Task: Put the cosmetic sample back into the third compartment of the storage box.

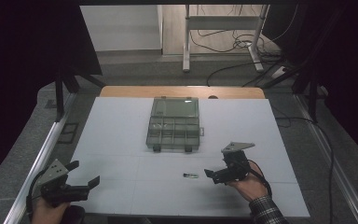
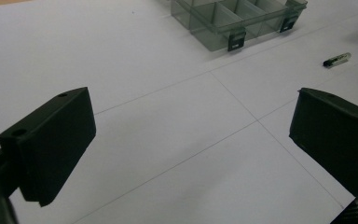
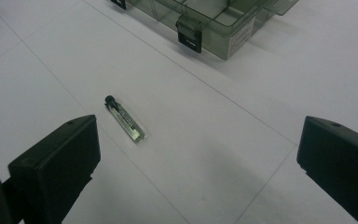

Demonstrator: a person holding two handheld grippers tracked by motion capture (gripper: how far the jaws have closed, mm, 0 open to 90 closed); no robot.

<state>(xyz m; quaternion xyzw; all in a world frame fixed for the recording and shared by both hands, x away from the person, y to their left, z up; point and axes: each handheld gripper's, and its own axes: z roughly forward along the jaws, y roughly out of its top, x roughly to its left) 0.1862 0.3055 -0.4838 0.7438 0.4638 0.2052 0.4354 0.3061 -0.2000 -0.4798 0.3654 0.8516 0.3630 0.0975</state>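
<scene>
Nearest the camera in the high view, at the bottom left, the left gripper [image 1: 84, 173] is held in a hand [image 1: 49, 212] over the front left corner of the white table [image 1: 121, 121]. Its jaws stand wide apart with nothing between them; in the left gripper view [image 2: 191, 140] bare table shows between them.

Further right, in the middle of the table and toward its far side, sits the box [image 1: 174, 124], a clear compartment case with its lid open and tipped back. Two dark latches hang on its front wall. The compartments look empty, though the glare makes that hard to judge. The left gripper view shows the box [image 2: 235, 18] at the top edge.

Right of centre, near the front, lies the vial [image 1: 191, 175], a small clear tube with a dark cap, flat on the table and well in front of the box. It shows in the left gripper view [image 2: 337, 59] too.

Just right of the vial is the right gripper [image 1: 210, 176], held in a hand [image 1: 251, 184] with a plaid cuff. Its jaws are wide and hold nothing. In the right gripper view [image 3: 198, 158] the vial [image 3: 125, 119] lies ahead, nearer the left jaw, touching neither.
</scene>
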